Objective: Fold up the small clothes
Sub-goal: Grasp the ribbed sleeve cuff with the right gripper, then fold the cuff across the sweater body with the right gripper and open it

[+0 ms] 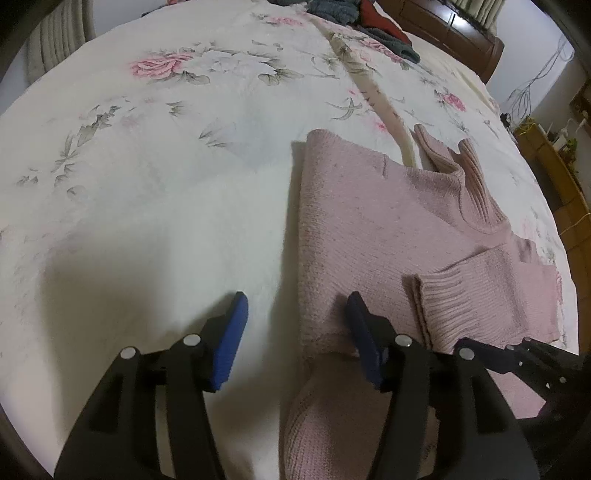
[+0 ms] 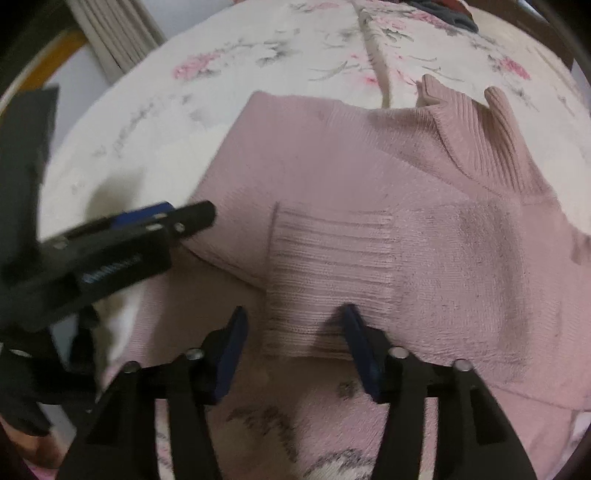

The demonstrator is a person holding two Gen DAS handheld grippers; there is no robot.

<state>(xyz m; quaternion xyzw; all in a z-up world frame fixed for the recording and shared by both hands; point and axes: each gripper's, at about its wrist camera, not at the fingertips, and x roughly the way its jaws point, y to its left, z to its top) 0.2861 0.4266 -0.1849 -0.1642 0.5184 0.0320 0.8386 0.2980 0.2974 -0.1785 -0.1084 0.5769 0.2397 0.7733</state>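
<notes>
A bed covered by a white bedspread (image 1: pixel 147 184) printed with pink roses fills both views. On it, toward the right in the left wrist view, lies a pink knit sweater (image 1: pixel 369 221), flat and partly folded: one sleeve is laid across the body with its ribbed cuff (image 2: pixel 328 266) on top, and the ribbed collar (image 2: pixel 495 147) points toward the far end of the bed. At that far end sits a heap of grey and red clothes (image 1: pixel 354 14), well apart from the sweater.

The left gripper (image 1: pixel 295 314) hangs just above the sweater's left edge, its blue-padded fingers spread apart, one over the bedspread and the other over the knit, holding nothing. The right gripper (image 2: pixel 293 321) hovers at the near edge of the cuff with its fingers likewise apart; whether they touch the fabric is hard to say, as that view is blurred.
</notes>
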